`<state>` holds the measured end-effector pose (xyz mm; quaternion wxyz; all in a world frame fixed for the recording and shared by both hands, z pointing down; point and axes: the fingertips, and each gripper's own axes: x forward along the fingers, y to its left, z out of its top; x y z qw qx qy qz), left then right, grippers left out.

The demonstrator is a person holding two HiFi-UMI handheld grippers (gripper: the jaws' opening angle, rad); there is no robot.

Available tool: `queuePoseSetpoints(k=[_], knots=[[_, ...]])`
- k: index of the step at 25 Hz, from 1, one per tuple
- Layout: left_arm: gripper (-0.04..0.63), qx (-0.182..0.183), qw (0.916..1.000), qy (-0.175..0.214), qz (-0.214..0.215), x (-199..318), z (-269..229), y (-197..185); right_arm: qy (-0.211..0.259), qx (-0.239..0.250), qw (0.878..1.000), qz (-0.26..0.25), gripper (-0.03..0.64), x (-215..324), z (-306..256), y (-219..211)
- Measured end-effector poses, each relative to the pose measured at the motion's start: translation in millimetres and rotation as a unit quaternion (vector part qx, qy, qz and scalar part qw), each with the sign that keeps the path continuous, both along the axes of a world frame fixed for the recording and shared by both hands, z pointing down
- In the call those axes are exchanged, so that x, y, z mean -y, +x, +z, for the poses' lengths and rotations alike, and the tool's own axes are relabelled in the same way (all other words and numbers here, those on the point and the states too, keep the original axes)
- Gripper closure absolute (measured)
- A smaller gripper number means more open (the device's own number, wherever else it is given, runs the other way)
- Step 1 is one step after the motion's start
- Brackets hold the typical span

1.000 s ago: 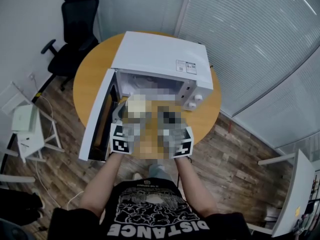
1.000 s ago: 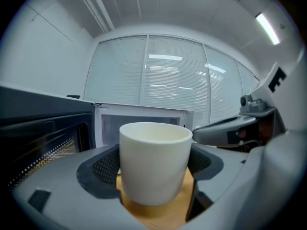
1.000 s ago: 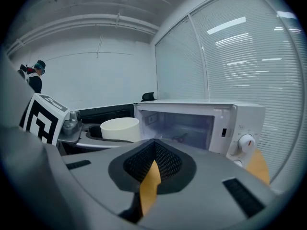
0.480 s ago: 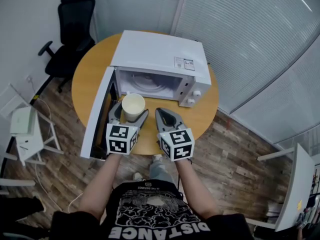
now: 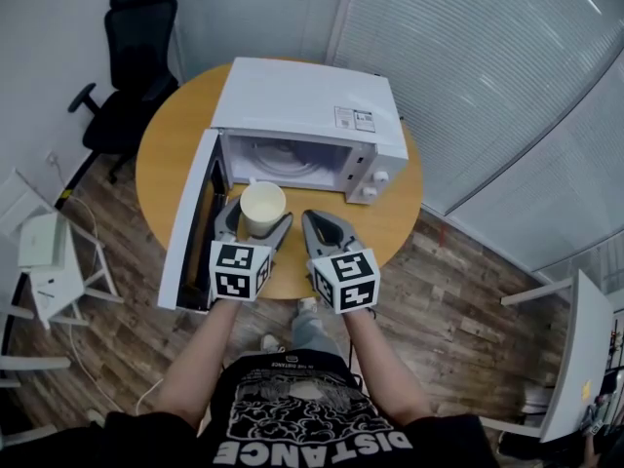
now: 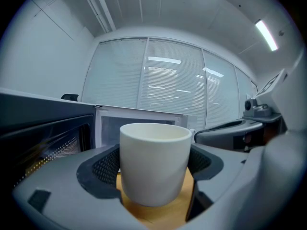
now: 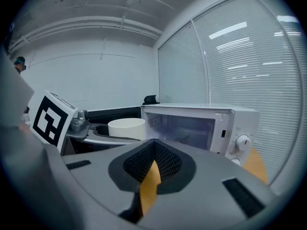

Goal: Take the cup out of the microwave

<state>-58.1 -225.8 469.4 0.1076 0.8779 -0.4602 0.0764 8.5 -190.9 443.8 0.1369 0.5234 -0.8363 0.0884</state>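
A plain cream cup (image 5: 262, 207) (image 6: 154, 162) (image 7: 126, 127) stands upright between the jaws of my left gripper (image 5: 253, 224) (image 6: 154, 169), which is shut on it. The cup is held just outside the front of the white microwave (image 5: 312, 115) (image 7: 201, 126), above the round wooden table (image 5: 168, 144). The microwave door (image 5: 187, 224) hangs wide open to the left, and the cavity (image 5: 283, 159) shows only its glass turntable. My right gripper (image 5: 322, 230) (image 7: 149, 176) is shut with nothing in it, to the right of the cup, in front of the microwave's knobs (image 5: 375, 185).
A black office chair (image 5: 132, 57) stands beyond the table at the far left. A white side table (image 5: 44, 256) sits on the wooden floor at the left. Glass walls with blinds (image 5: 487, 76) run along the back and right.
The cup and left gripper have come out of the microwave front and hold almost still since half a second ago. The right gripper stays beside them.
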Motion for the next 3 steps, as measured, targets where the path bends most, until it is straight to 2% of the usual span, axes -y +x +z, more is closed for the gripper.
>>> queuePoseSetpoints(k=[3], knots=[[0.167, -0.002, 1.0, 0.0, 0.0, -0.7, 0.5, -0.6, -0.001, -0.003, 1.0, 0.0, 0.601, -0.7, 1.6, -0.3]])
